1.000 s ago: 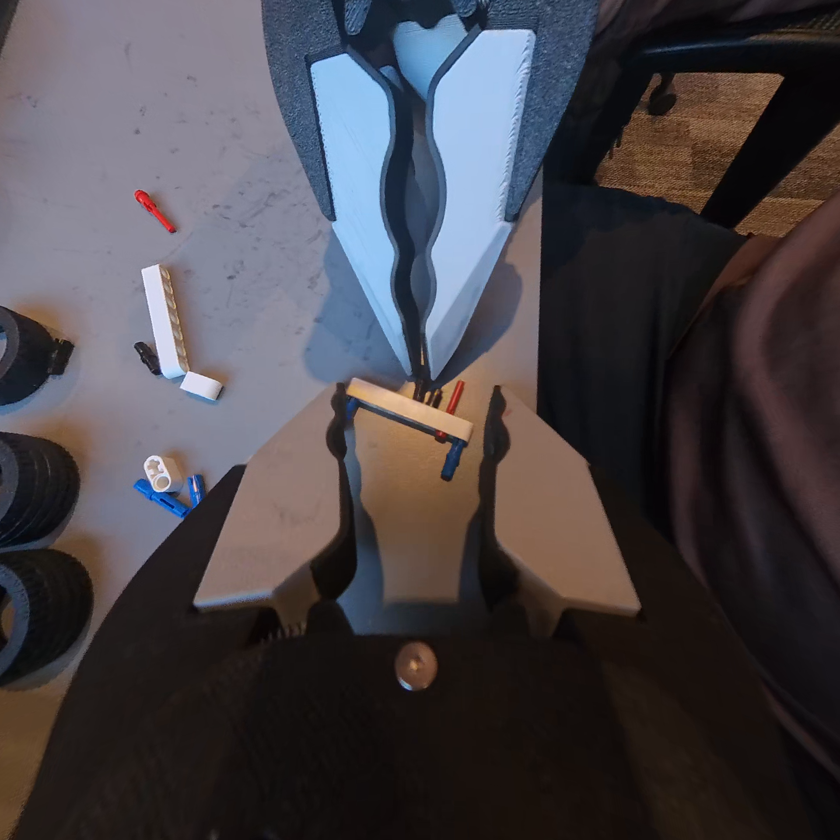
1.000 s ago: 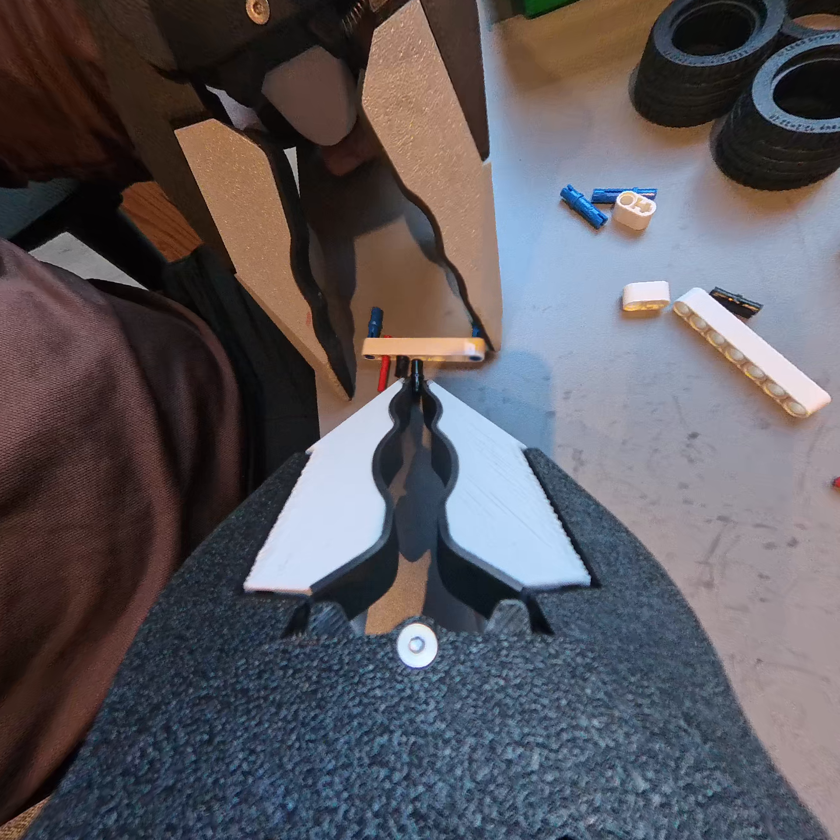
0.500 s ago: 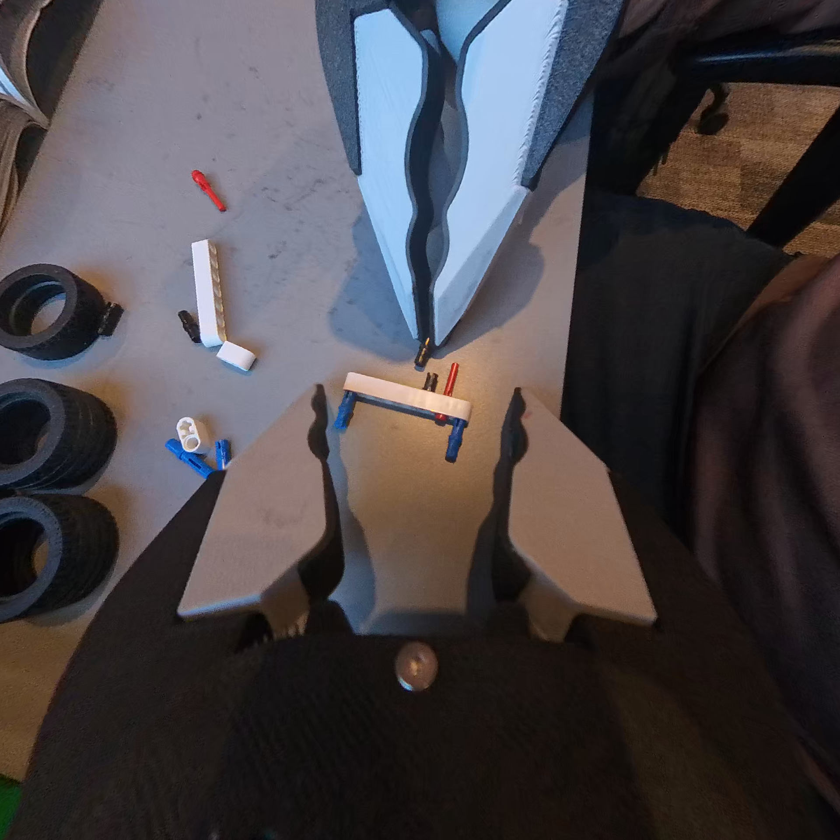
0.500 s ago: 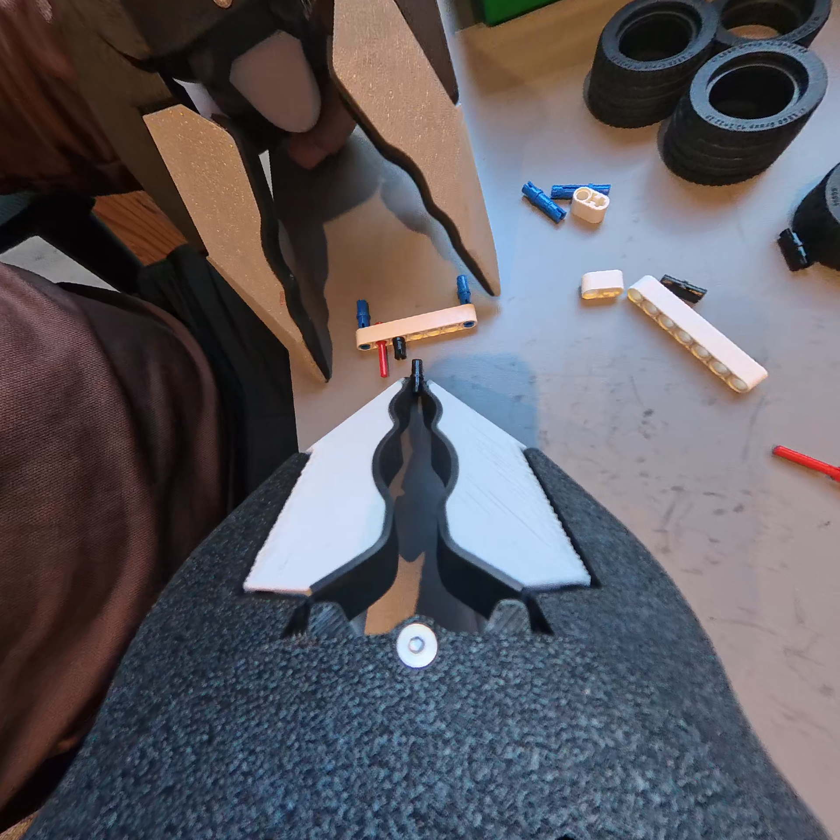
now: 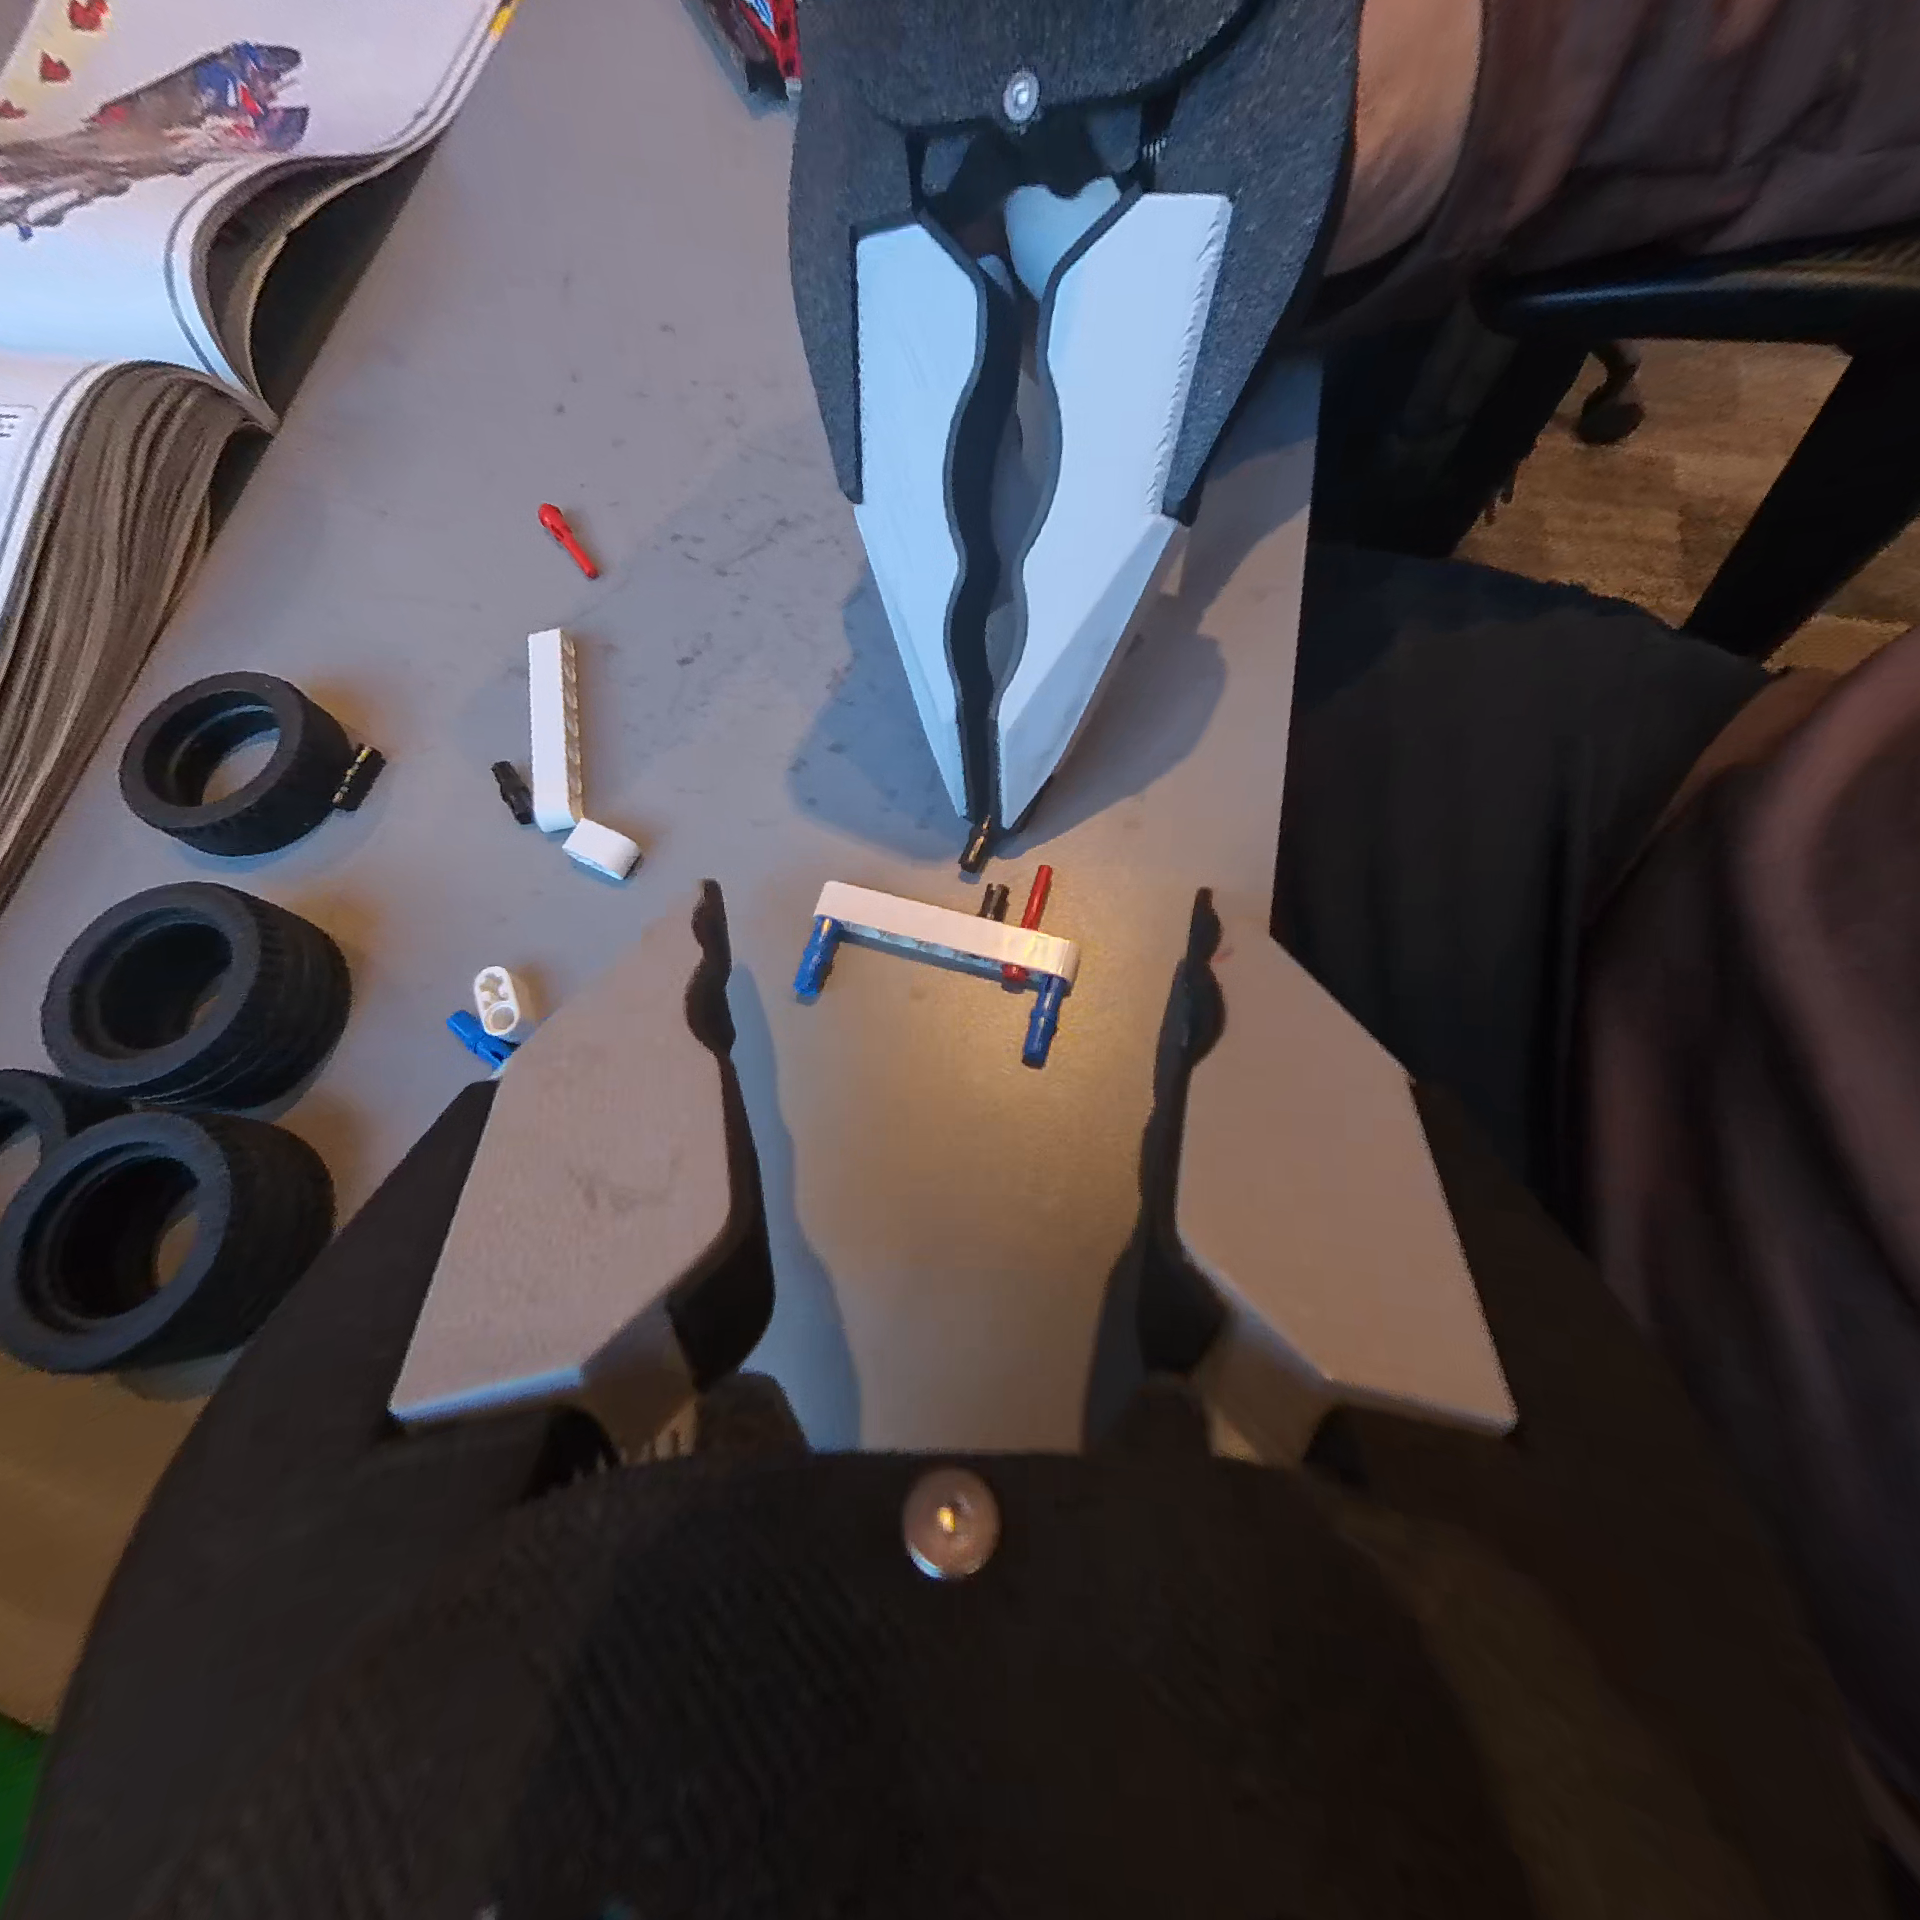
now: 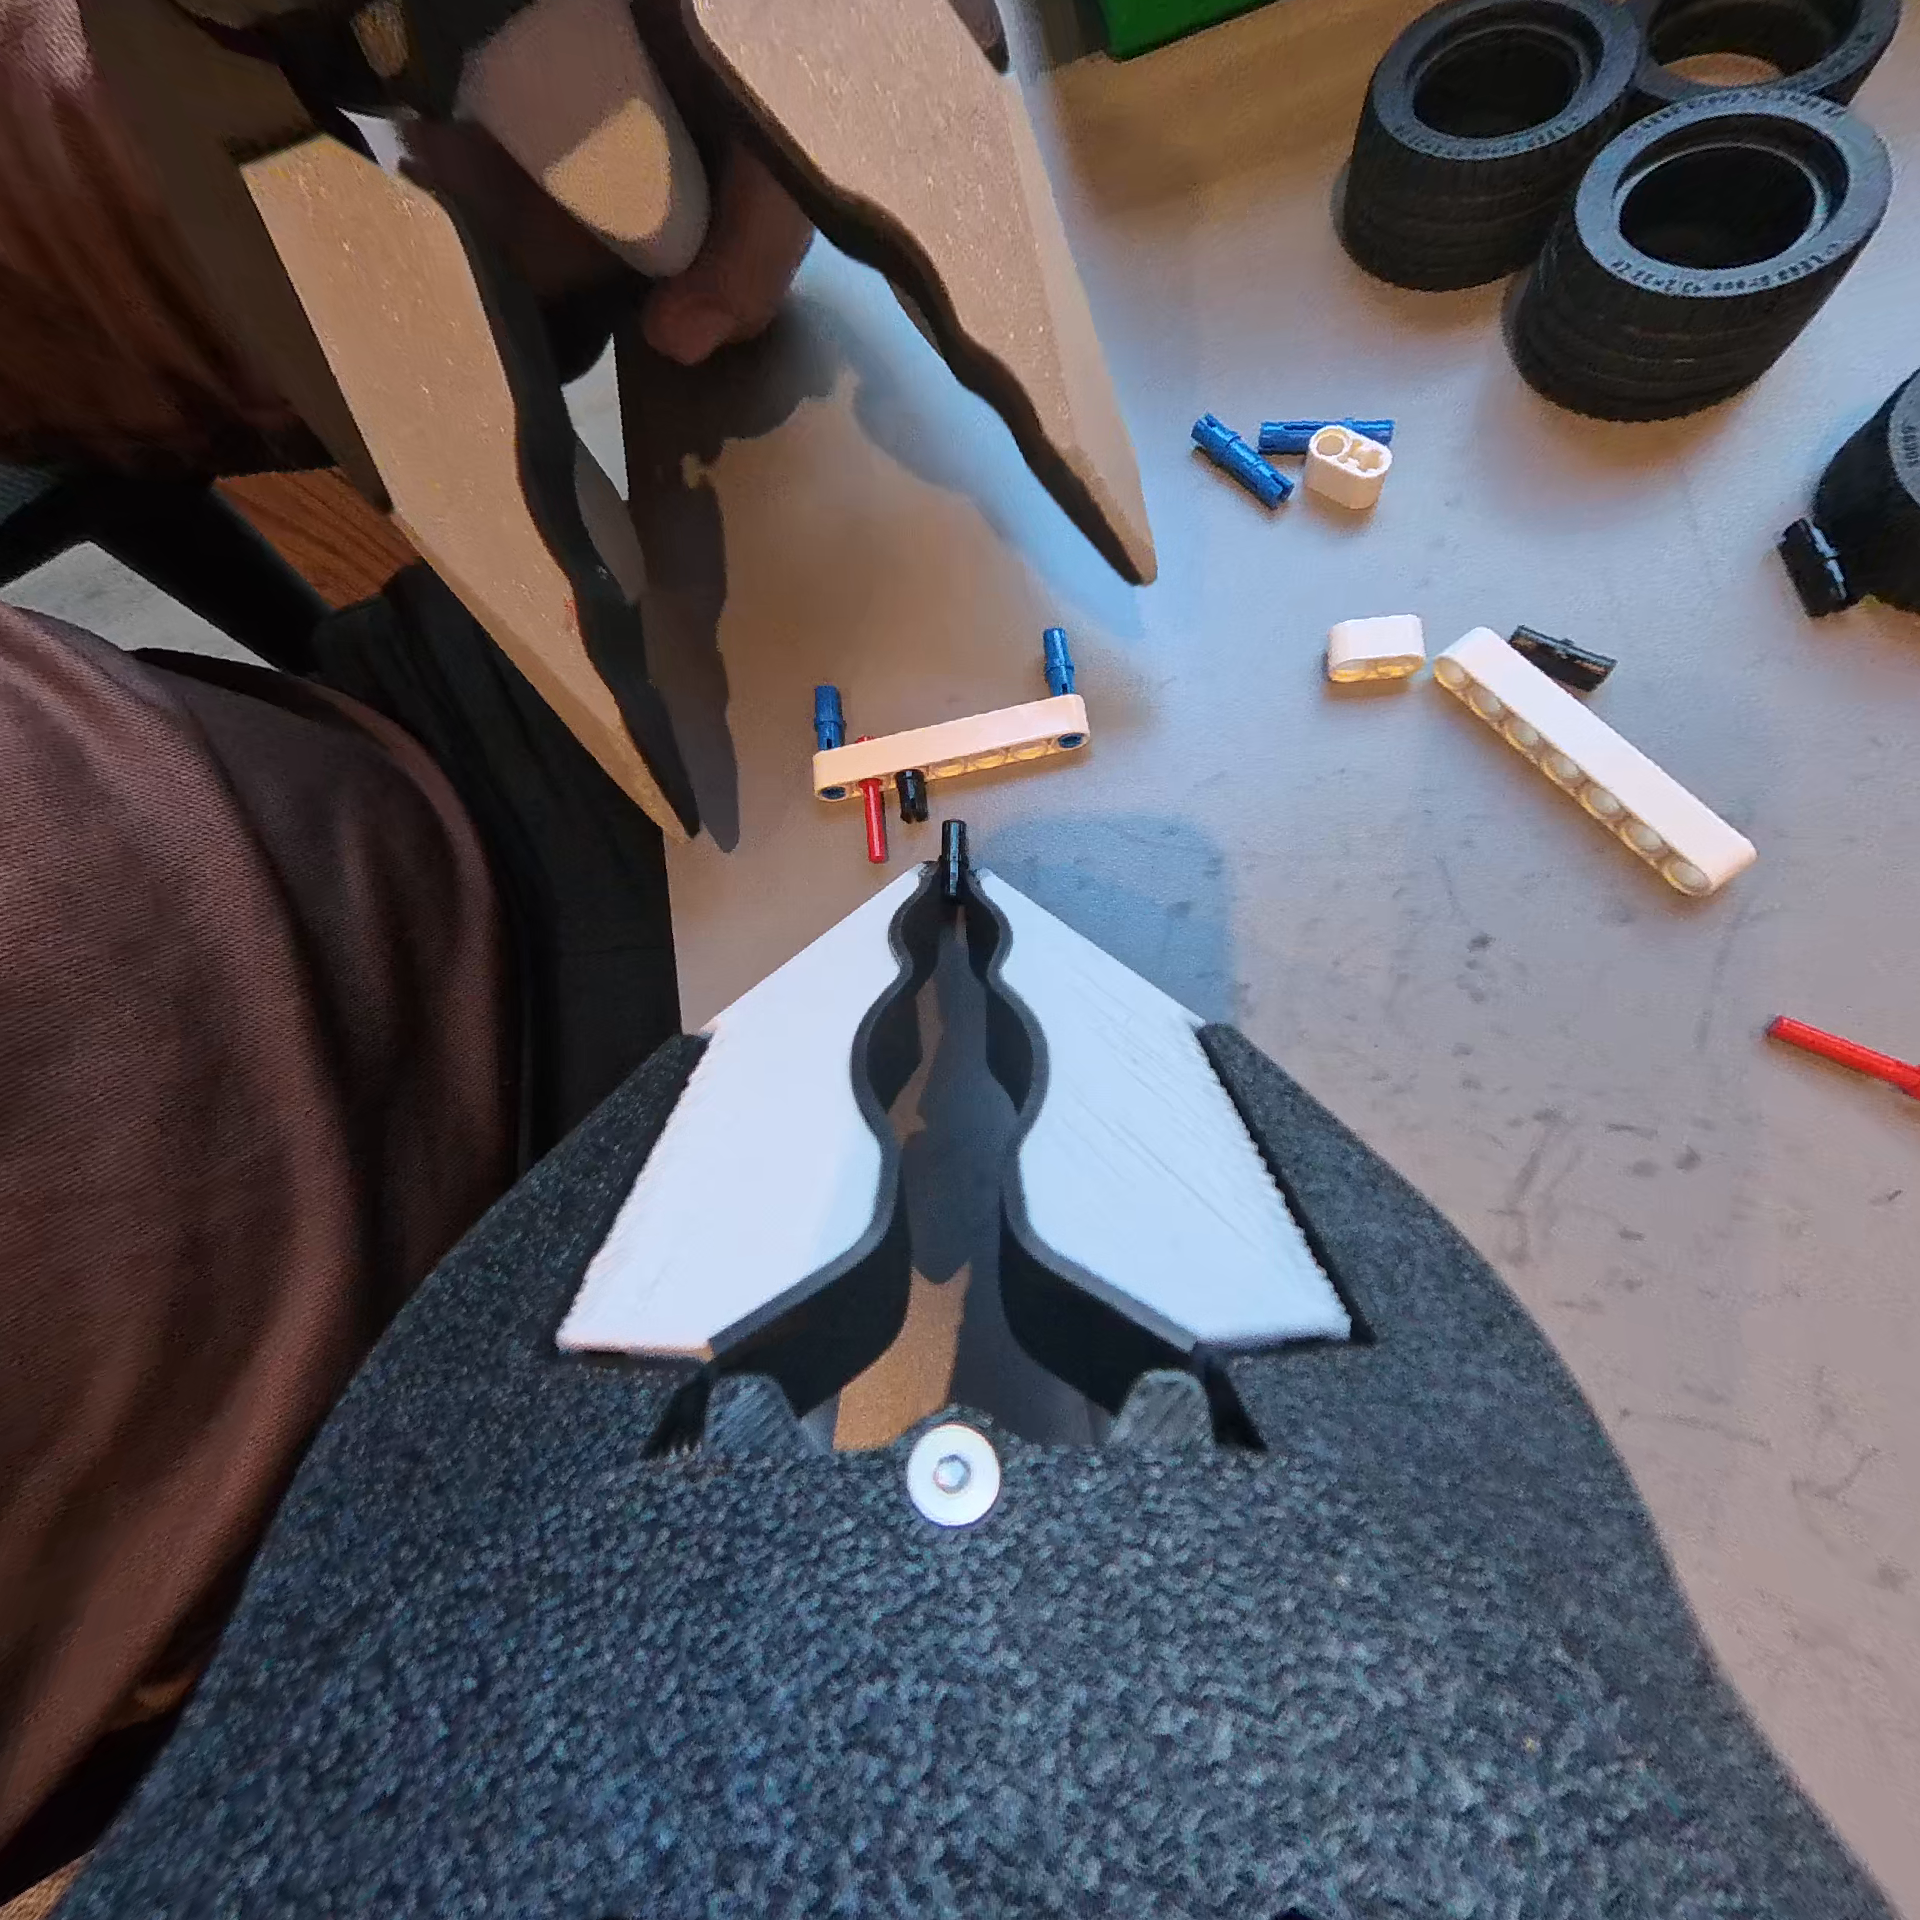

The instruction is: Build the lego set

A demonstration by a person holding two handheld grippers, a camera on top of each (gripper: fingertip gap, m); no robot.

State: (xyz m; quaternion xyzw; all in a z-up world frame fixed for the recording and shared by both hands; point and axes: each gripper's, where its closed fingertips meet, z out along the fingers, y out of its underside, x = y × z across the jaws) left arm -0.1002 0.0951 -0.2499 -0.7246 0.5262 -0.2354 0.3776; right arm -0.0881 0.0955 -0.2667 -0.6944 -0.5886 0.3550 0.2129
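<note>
A short white beam (image 5: 940, 932) lies on the grey table, carrying two blue pins, a red pin and a black pin; it also shows in the right wrist view (image 6: 951, 746). My left gripper (image 5: 956, 910) is open and empty, its fingers either side of the beam and apart from it; in the right wrist view it (image 6: 920, 701) hangs above the beam. My right gripper (image 6: 951, 885) is shut on a small black pin (image 6: 951, 854) and hovers just short of the beam. In the left wrist view this gripper (image 5: 985, 826) points down with the pin (image 5: 975, 844) at its tip.
A longer white beam (image 6: 1590, 774), a small white piece (image 6: 1374, 649), blue pins (image 6: 1242, 473), a white connector (image 6: 1345, 465) and a red axle (image 6: 1844, 1058) lie loose. Black tyres (image 5: 197, 1013) sit at the left, an open booklet (image 5: 156, 208) beyond. The table edge (image 5: 1288, 727) borders a person's lap. Less than 4 cm separates the two grippers' tips.
Both grippers have drawn back from the short white beam, which now lies free on the table. The left fingers stand wider apart. The right gripper still holds the black pin.
</note>
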